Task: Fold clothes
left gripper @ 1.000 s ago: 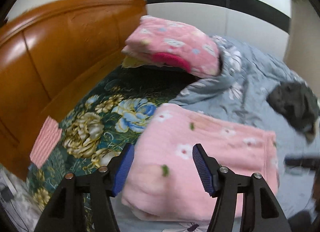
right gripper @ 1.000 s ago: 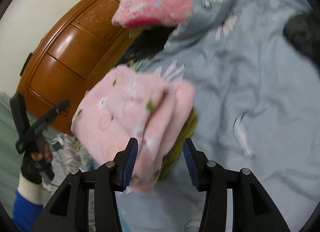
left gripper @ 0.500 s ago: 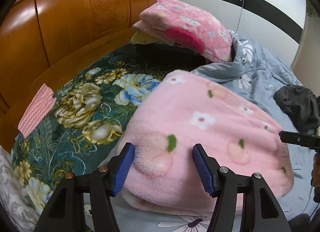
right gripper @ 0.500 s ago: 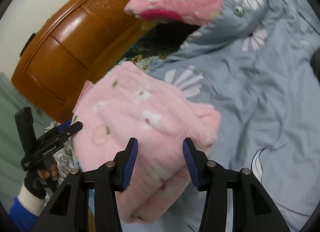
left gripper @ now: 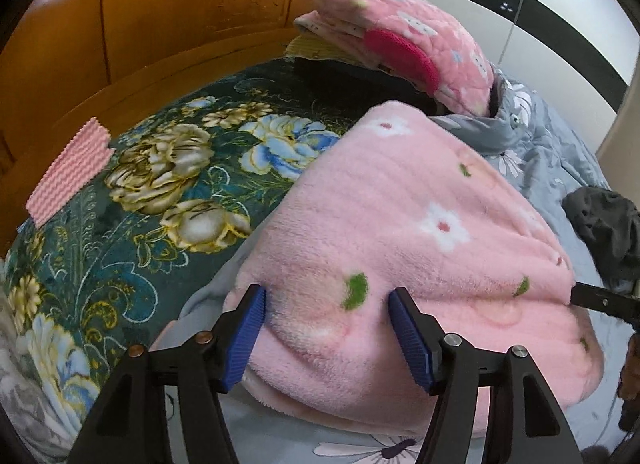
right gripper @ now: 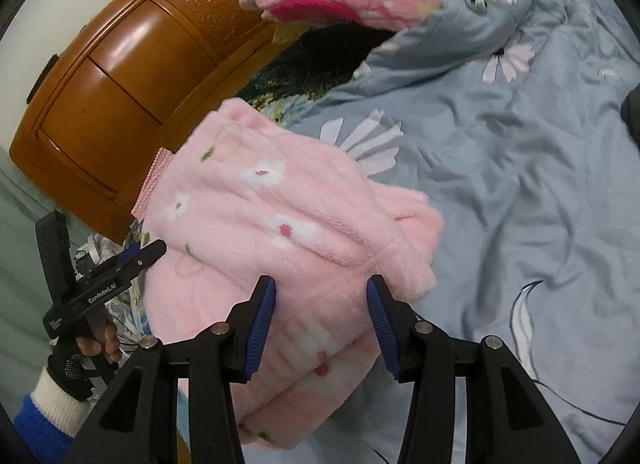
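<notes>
Folded pink garment lying on the bed.
Left gripper and right gripper are both resting spread wide over it, gripping nothing.

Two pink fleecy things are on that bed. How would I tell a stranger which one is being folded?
Start at the wooden headboard and the quilted pink bundle with a magenta edge lying near it. Closer to the camera, on the grey floral sheet, sits the folded pale pink fleece garment. It alone has white flowers and green leaves, and both open tongs straddle it.

light: soft indoor | glare: headboard (glossy wood) | edges: fisheye-bent, dark corners | blur: slight
</notes>
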`<state>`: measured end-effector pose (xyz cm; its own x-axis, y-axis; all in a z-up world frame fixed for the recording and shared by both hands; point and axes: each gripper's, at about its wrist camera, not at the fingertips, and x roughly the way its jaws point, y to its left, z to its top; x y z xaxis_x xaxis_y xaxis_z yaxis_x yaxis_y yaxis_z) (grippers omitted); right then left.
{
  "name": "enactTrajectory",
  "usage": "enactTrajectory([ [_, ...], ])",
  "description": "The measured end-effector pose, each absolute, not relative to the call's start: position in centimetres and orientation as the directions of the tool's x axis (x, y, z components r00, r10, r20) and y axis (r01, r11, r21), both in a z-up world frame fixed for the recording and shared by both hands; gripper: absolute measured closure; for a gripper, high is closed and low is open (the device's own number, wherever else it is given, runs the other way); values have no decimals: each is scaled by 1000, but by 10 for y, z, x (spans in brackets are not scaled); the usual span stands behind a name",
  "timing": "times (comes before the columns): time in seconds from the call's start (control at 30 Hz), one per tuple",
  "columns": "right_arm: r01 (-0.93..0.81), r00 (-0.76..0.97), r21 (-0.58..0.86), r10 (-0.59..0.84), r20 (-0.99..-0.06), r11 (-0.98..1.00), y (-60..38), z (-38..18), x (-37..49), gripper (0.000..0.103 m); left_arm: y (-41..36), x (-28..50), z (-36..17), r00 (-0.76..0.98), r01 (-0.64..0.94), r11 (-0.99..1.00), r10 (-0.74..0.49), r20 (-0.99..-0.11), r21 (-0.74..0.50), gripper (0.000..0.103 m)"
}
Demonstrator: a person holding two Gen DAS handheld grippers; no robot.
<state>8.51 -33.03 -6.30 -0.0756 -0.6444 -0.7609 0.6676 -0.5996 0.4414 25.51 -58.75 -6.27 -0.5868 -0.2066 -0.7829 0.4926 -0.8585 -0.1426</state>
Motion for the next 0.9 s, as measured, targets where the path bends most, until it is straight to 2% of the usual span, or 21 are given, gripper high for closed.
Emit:
enactTrajectory([
  [0.2,655,-118,472,-697,-707,-590,-308,-37,116,54,-555,269,-35,-602,500,-861,-267,-753,-94,33],
  [0.3,632,-154,466,-690,-707,-619,-291,-42,147,54,-532,282,-34,-602,517,-850,-275,-750,-104,26],
  [0.47,606,-191,392,-606,-772,-692,-269,-75,193,54,-481,305,-56,-581,524,-846,-268,-769,-100,17],
  [0.53,604,-184,366,-571,-800,-708,-263,-90,206,53,-464,312,-67,-571,526,-845,-268,-776,-95,7],
  [0.6,613,-201,331,-547,-812,-718,-259,-99,216,48,-447,320,-75,-560,536,-841,-289,-776,-74,0],
  [0.8,613,-254,288,-529,-810,-735,-250,-101,226,45,-414,341,-85,-518,629,-776,-368,-772,-53,0],
  [0.83,612,-267,285,-532,-803,-737,-249,-98,227,42,-410,343,-86,-504,645,-763,-383,-774,-42,0],
  [0.87,612,-278,282,-535,-798,-739,-247,-97,228,28,-406,346,-88,-488,659,-752,-398,-777,-29,0],
  [0.9,612,-289,279,-538,-792,-740,-247,-96,230,21,-402,348,-89,-472,672,-740,-412,-779,-15,0],
])
